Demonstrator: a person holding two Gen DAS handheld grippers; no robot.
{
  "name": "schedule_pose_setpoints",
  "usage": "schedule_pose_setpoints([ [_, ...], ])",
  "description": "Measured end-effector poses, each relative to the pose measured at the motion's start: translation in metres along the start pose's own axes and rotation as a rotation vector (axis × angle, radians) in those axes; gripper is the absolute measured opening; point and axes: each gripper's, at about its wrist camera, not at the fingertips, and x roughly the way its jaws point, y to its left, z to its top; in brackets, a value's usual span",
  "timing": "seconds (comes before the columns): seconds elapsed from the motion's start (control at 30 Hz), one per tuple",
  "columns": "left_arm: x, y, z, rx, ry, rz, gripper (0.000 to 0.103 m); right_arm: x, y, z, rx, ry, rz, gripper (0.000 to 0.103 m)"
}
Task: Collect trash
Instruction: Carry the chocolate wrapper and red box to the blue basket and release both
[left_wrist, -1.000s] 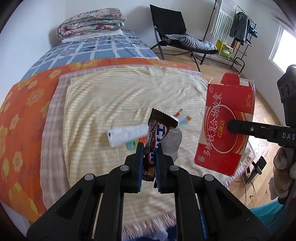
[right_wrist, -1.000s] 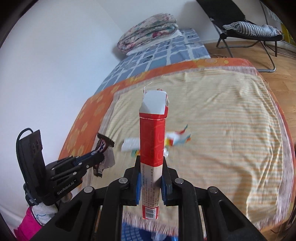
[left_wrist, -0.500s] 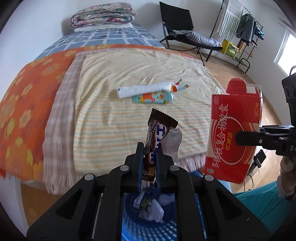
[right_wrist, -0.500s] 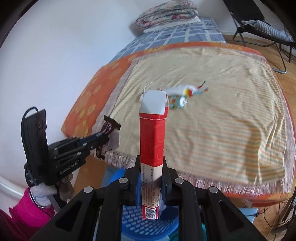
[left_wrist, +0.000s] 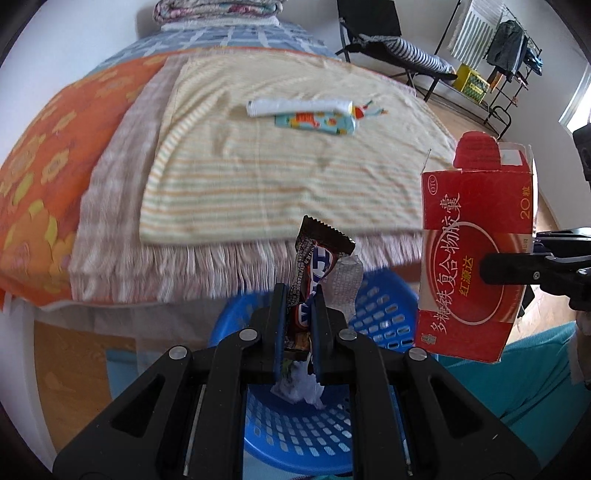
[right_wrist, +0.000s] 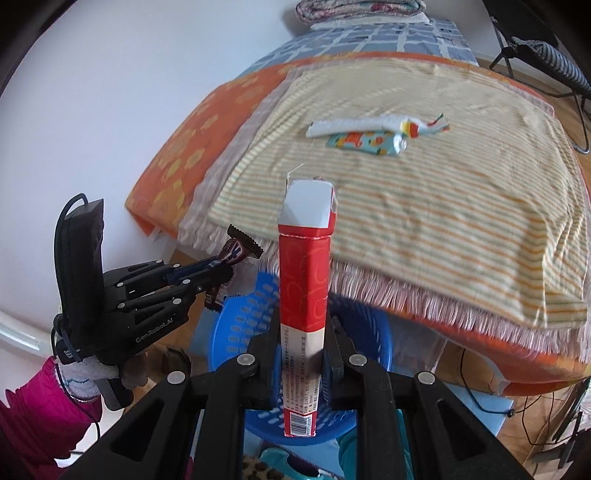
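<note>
A candy wrapper (left_wrist: 317, 266) is clamped in the left tool (left_wrist: 298, 321) and a red box (right_wrist: 303, 295) in the right tool (right_wrist: 303, 354), both held over the blue basket (left_wrist: 384, 314) at the bed's foot edge (left_wrist: 236, 258), apparently for dropping.

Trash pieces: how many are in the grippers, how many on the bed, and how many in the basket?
In grippers: 2, wrapper and red box
On bed: 2, white tube and patterned tube
In basket: 1 crumpled clump, count unclear
Total: 5
</note>
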Motion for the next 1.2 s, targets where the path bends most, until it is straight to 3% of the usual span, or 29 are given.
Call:
schedule_pose_setpoints([
  [0.87,0.036,0.004,-0.047,0.002,0.126,0.033,0.011,0.037,0.008,-0.019,-0.029,0.137,-0.032,0.019],
  [1.1,0.037,0.007,-0.05,-0.004,0.125,0.039,0.039,0.042,0.011,-0.019,-0.034,0.153,-0.041,0.022],
  [1.2,0.038,0.008,-0.052,-0.006,0.126,0.043,0.052,0.042,0.011,-0.019,-0.033,0.155,-0.045,0.028],
])
